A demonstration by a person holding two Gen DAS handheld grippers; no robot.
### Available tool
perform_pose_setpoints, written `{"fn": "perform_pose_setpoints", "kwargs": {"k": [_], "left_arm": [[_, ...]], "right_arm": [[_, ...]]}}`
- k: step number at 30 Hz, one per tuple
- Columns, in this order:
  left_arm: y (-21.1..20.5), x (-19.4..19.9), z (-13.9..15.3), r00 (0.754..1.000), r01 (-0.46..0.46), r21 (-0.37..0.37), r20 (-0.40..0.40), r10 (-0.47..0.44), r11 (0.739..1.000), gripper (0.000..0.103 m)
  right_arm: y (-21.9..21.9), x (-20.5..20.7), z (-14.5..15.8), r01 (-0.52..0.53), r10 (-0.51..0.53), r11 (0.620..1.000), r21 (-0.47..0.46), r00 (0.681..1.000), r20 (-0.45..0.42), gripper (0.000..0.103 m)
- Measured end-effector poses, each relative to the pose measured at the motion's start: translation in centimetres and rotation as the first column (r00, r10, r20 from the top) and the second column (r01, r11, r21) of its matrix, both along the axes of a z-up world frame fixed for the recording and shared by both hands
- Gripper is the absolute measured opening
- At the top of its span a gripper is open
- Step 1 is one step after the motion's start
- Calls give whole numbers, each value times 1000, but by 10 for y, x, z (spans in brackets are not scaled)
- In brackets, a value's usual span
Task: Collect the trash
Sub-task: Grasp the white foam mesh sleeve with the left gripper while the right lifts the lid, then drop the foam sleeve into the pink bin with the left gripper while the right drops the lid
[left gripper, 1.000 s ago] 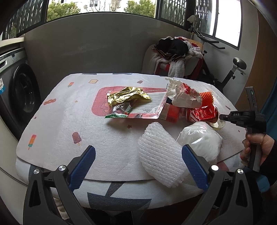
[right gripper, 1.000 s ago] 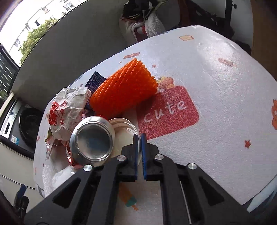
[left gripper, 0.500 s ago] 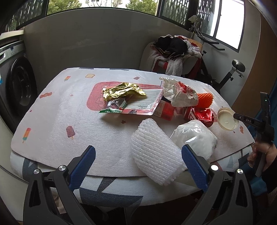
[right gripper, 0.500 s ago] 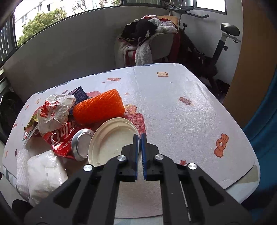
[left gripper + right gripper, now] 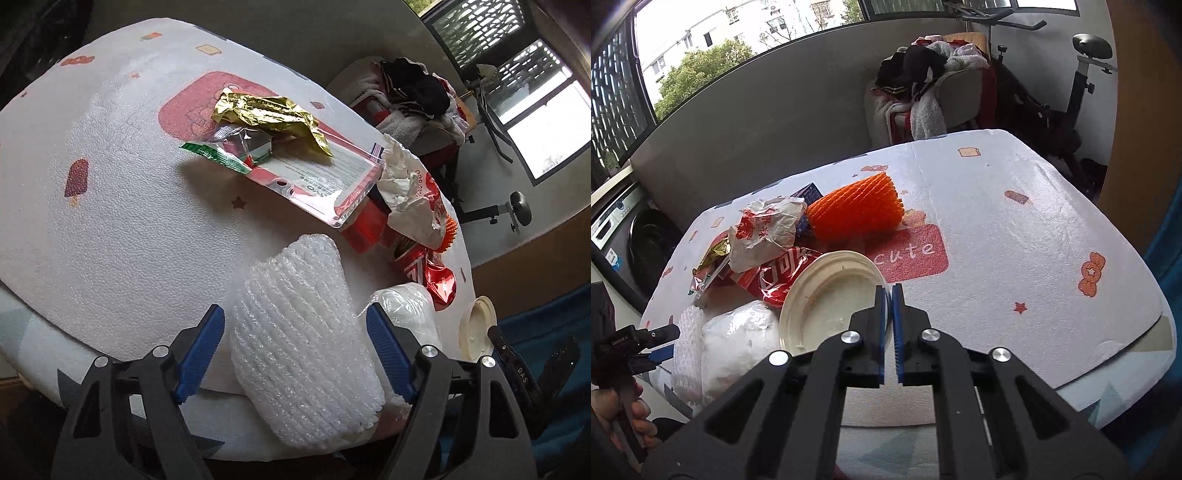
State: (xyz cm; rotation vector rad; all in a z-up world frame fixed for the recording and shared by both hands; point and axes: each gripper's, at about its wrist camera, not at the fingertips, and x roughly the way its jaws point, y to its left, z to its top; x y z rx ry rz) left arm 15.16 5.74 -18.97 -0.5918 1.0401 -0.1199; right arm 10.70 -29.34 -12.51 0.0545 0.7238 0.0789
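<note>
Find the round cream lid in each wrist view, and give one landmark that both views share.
Left wrist view: the cream lid sits at the right edge, beyond the table's rim.
Right wrist view: the lid fills lower centre, gripped by the right gripper.
Shared landmark: the crushed red can.

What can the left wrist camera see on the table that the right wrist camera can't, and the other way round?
Only the left wrist view shows the crumpled gold foil wrapper in full and the clear plastic blister pack under it.

Only the right wrist view shows the dark blue printed box behind the orange foam net sleeve, and the red "cute" patch on the cloth.

Both show the white foam net sleeve, the cream round plastic lid pinched by the right gripper, the crushed red can and the crumpled white paper bag.
</note>
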Motion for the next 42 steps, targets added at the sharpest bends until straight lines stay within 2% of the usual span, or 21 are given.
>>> {"fn": "perform_pose_setpoints", "kwargs": {"k": [1, 2, 5, 7, 15, 21, 26, 32, 34, 36, 38, 42], "left_arm": [[-1, 2, -4, 1000, 5, -9, -7, -5, 1000, 67], [-2, 3, -7, 1000, 14, -22, -10, -15, 1000, 55], [-5, 1, -8, 999, 36, -18, 11, -35, 999, 45], [-7, -4, -2, 997, 66, 6, 35, -66, 998, 42], [-11, -38, 33, 977, 159, 128, 123, -175, 979, 41], [-20, -81, 51, 948, 234, 208, 169, -271, 950, 42], [-39, -116, 46, 917, 317, 272, 157, -368, 908, 42], [-71, -146, 24, 861, 446, 340, 92, -501, 828, 43], [-83, -150, 20, 844, 475, 344, 84, -530, 810, 45], [-93, -151, 18, 829, 495, 338, 91, -552, 800, 55], [-101, -152, 18, 818, 509, 340, 95, -567, 791, 77], [-97, -152, 24, 825, 483, 361, 118, -553, 797, 86]], "right_arm": [[-1, -2, -2, -3, 3, 1000, 4, 1000, -2, 8], [-1, -4, -3, -7, 7, 1000, 10, 1000, -4, 8], [-1, -11, -7, -19, 19, 999, 28, 1000, -11, 8], [2, -14, -9, -26, 27, 999, 33, 1000, -15, 8], [22, -32, 0, -89, 89, 995, 42, 996, 2, 8], [37, -56, 4, -141, 141, 989, 41, 990, 11, 8], [37, -78, 3, -158, 158, 986, 53, 987, 15, 8], [30, -98, 0, -166, 165, 983, 76, 986, 12, 8], [27, -102, -1, -163, 162, 984, 79, 987, 10, 8], [24, -106, -2, -157, 157, 984, 80, 988, 6, 8], [21, -109, -5, -156, 157, 984, 85, 988, 1, 8], [24, -116, -16, -174, 177, 981, 83, 984, -26, 8]]}}
